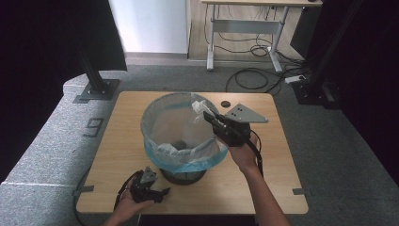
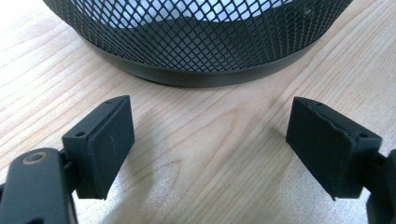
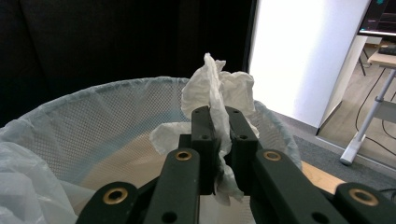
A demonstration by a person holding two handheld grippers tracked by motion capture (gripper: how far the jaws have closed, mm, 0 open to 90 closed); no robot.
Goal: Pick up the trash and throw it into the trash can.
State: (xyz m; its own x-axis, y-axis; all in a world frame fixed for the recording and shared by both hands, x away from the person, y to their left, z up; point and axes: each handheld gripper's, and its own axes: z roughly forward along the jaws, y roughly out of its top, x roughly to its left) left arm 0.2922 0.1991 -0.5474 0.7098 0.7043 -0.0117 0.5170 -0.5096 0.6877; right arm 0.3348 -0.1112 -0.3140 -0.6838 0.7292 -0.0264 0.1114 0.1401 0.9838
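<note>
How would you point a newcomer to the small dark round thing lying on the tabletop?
Start at the wooden table and find the mesh bin lined with a pale bag. Look past its far rim to the small black disc; it lies alone on bare wood, flat and dark.

Blk mesh bin, white tissue

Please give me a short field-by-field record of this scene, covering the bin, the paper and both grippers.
bin: black wire-mesh wastebasket lined with a translucent pale blue plastic bag, standing on the light wooden table
paper: crumpled white tissue, held over the bin's rim
right gripper: shut on the tissue
left gripper: open, empty, low over the table beside the bin's base
other: small black round object on the table's far edge
</note>
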